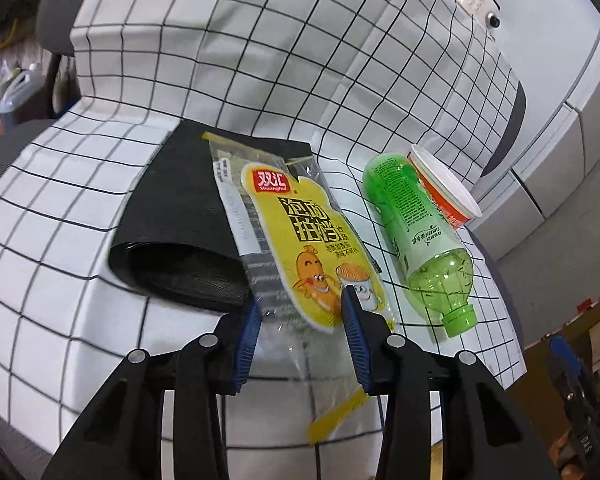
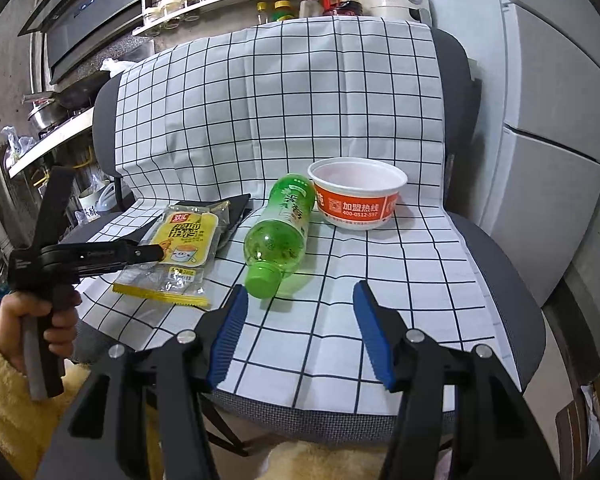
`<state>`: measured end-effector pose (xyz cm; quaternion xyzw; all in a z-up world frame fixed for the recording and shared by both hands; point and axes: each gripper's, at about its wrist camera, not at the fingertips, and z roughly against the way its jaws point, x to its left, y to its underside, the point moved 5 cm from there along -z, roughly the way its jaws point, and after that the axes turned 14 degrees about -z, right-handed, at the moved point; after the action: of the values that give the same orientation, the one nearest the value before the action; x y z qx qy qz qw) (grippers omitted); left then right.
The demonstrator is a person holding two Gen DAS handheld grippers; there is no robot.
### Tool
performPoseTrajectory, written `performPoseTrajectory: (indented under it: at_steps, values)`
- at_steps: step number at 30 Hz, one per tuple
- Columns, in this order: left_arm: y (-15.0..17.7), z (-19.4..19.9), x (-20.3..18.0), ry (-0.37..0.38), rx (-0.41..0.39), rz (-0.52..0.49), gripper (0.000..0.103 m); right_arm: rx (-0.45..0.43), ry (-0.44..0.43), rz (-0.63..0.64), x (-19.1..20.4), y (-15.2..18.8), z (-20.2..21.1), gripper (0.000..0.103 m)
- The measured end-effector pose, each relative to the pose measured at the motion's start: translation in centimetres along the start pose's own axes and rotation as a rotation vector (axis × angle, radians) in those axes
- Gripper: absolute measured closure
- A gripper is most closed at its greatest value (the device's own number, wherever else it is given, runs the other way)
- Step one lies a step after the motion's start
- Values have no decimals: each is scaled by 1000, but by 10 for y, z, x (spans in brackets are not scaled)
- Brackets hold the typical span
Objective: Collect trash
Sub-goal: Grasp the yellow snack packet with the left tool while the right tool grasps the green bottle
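1. Step in hand: the left hand-held gripper (image 1: 300,312) reaches the yellow sausage wrapper (image 1: 300,240) on the chair's checked cloth (image 2: 340,120); jaws narrow, astride its near end (pads not clearly pressing).
2. Next, I judge: close, lift.
3. The wrapper's long axis runs away from the gripper, toward the chair's back.
4. The right hand-held gripper (image 2: 302,332) hangs wide and empty, near the green bottle (image 2: 280,232).

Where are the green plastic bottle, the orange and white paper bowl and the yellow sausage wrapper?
Green plastic bottle (image 2: 278,232): right wrist view, clear shoulder.
Orange and white paper bowl (image 2: 358,208): right wrist view, orange side wall.
Yellow sausage wrapper (image 1: 300,236): left wrist view, printed yellow middle.
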<state>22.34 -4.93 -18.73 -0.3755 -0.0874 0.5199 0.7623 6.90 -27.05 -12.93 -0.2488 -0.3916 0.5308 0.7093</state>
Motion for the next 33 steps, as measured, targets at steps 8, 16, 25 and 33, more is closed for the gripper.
performPoseTrajectory:
  at_steps: [8,16,25,33]
  values:
    - [-7,58,-33,9,-174,-109,97,1,-12,1,0,-2,1,40]
    - [-23,116,-34,-187,-300,-150,97,10,-33,28,24,-28,-30,37]
    - [-31,94,-3,-182,-267,-91,97,85,5,23,46,-59,-120,37]
    - [-23,74,12,-150,-244,-55,97,186,84,-4,46,-62,-177,39]
